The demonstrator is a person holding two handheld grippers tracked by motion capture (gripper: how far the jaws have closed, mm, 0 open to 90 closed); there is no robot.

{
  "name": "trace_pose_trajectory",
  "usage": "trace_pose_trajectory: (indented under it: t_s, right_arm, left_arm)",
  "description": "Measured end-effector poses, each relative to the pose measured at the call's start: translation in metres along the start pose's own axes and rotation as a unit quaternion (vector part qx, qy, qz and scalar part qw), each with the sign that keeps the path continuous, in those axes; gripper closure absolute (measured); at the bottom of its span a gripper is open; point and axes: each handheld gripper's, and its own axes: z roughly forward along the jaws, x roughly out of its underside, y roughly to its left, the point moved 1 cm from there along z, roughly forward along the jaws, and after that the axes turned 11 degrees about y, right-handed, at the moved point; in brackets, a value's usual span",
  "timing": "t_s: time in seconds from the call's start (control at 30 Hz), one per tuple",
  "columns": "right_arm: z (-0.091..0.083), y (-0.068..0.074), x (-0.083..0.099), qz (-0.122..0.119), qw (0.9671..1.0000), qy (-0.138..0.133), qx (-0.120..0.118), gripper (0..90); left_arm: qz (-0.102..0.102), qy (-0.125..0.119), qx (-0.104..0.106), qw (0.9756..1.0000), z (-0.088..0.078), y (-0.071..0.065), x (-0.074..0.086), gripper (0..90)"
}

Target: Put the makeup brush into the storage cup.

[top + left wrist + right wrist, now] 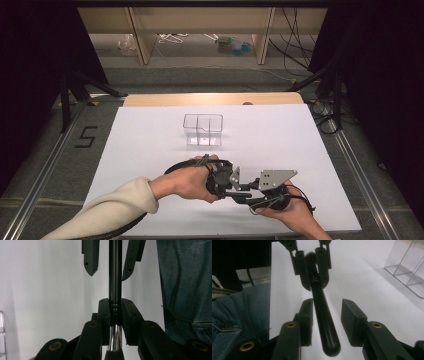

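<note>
The left gripper (235, 181), held in the hand with the cream sleeve at about seven o'clock on the table, is clamped tight on a black-handled makeup brush with a shiny silver ferrule (115, 290). In the left gripper view its pads pinch the brush right where the black handle meets the metal collar, and the dark bristle tuft sits below the grip. Holding it near the ferrule leaves the long handle free, jutting out for the other tool to take.

To the right, at about five o'clock, the right gripper (248, 186) faces the first nose to nose. In the right gripper view its two black jaws stand either side of the rounded handle end (325, 327); the one on the left of that view lies just beside the handle, the other stands apart, so nothing is pinched yet. The jaws look partway in, which reads as a handover being set up, the brush passing from one tool to the other.

Farther back, at twelve o'clock on the white sheet (150, 140), stands a clear plastic organiser box with dividers (202, 129), empty, well apart from both grippers and likely where the brush is bound.
</note>
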Motion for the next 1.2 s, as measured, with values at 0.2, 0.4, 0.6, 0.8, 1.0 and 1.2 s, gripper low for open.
trace_pose_trajectory:
  t_s: [0.2, 0.4, 0.6, 0.8, 1.0, 1.2]
  right_arm:
    - [0.002, 0.001, -0.001, -0.006, 1.0000, -0.001, -0.004, 71.1]
    - [0.002, 0.002, -0.001, -0.008, 0.9999, -0.001, -0.011, 76.1]
    - [0.001, 0.004, -0.002, -0.017, 0.9997, 0.002, -0.019, 79.2]
    - [-0.002, 0.006, -0.003, -0.016, 0.9997, 0.005, -0.017, 79.4]
    - [-0.005, 0.004, -0.002, -0.007, 1.0000, 0.004, -0.002, 79.4]
    - [-0.008, 0.000, -0.001, 0.002, 0.9999, -0.004, 0.013, 79.4]
  left_arm:
    - [0.008, 0.002, -0.002, 1.0000, 0.000, -0.001, -0.001, 77.8]
    - [0.020, 0.004, -0.006, 0.9998, 0.000, -0.001, -0.002, 77.8]
    - [0.037, 0.004, -0.008, 0.9993, 0.000, -0.002, -0.002, 77.5]
    - [0.036, -0.019, -0.013, 0.9991, -0.001, -0.004, -0.001, 69.7]
    - [0.012, -0.056, -0.032, 0.9979, -0.014, -0.003, 0.015, 44.5]
    - [-0.019, -0.086, -0.054, 0.9947, -0.020, -0.006, 0.044, 29.1]
